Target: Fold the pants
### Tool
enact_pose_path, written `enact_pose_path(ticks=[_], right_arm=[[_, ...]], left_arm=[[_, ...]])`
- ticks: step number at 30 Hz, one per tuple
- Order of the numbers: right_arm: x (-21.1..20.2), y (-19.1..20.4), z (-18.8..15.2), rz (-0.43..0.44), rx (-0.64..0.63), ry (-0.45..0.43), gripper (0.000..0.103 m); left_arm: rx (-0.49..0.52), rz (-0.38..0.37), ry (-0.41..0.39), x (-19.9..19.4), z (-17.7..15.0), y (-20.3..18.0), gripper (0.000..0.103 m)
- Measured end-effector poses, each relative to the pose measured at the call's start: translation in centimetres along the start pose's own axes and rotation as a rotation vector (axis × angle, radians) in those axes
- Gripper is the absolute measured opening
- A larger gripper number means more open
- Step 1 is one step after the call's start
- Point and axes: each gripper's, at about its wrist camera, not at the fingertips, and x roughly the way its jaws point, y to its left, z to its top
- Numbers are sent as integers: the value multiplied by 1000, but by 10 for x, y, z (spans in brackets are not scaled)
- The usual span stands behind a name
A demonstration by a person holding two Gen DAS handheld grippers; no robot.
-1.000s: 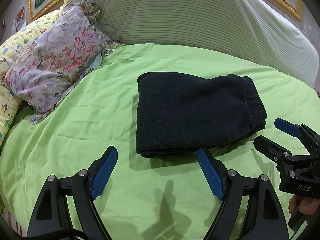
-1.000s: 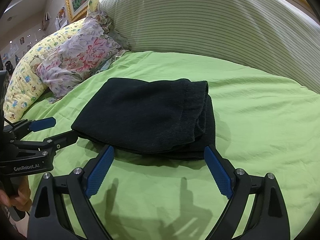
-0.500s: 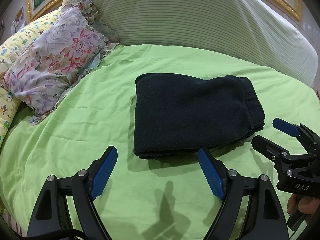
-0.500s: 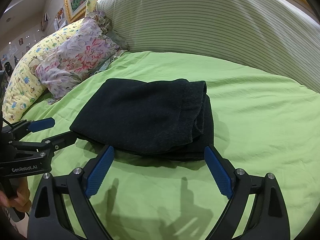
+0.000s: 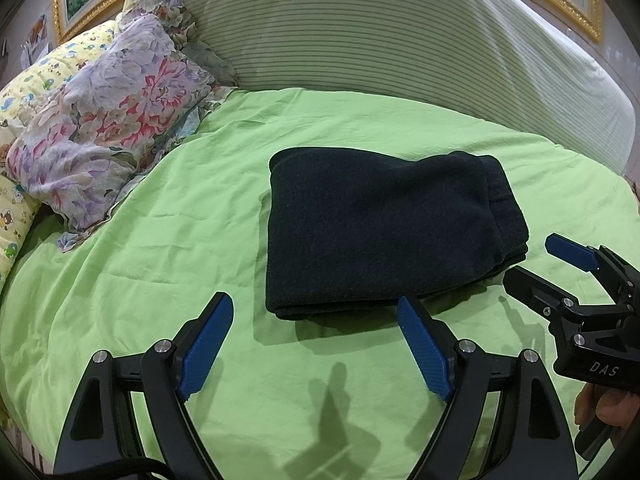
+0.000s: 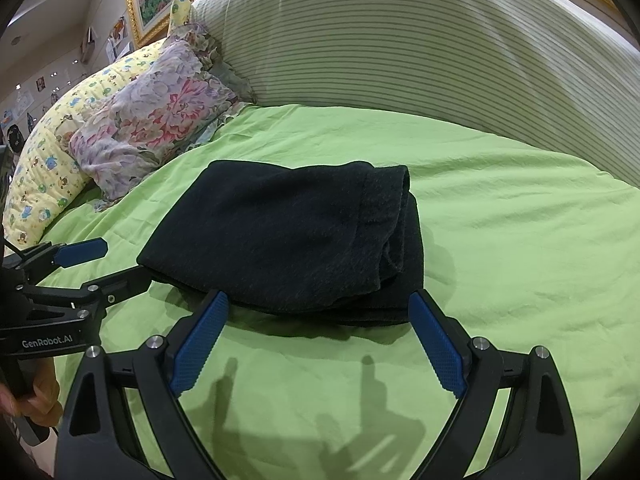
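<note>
Blue-padded fingers (image 5: pixel 208 344) of both grippers spread wide, holding nothing.

Dark pants (image 5: pixel 380 228), folded into a thick rectangle, lie flat near the middle of a green bedsheet (image 5: pixel 168 264) — layered edges stacked along the right side. The left gripper (image 5: pixel 316 344) hovers just short of the bundle's near edge, blue-padded fingers (image 5: pixel 206 346) spread wide and holding nothing. At the right edge of the view, the right gripper (image 5: pixel 536 268) — held in a person's hand (image 5: pixel 604 408) — points toward the pants' near right corner, its jaws parted. A floral pillow (image 5: pixel 108 120) rests at the bed's far left edge, beside a striped headboard cushion (image 5: pixel 400 36).
</note>
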Motion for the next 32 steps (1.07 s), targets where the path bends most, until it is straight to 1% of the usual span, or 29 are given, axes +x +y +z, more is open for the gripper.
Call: enact_pose_path(ticks=[8, 15, 21, 27, 32], right_arm=[[0, 1, 0, 0, 1, -3, 92], [-5, 1, 7, -1, 8, -22, 92], [-5, -2, 5, -10, 24, -21, 92], [-7, -5, 5, -15, 37, -30, 92], [-8, -6, 5, -16, 43, -36, 92]], left_arm=[[-3, 0, -4, -1, 2, 0, 85], [-21, 5, -16, -3, 6, 1, 85], [-31, 7, -31, -3, 11, 2, 84], [-17, 4, -35, -4, 14, -3, 84], [-26, -1, -20, -2, 17, -5, 85]])
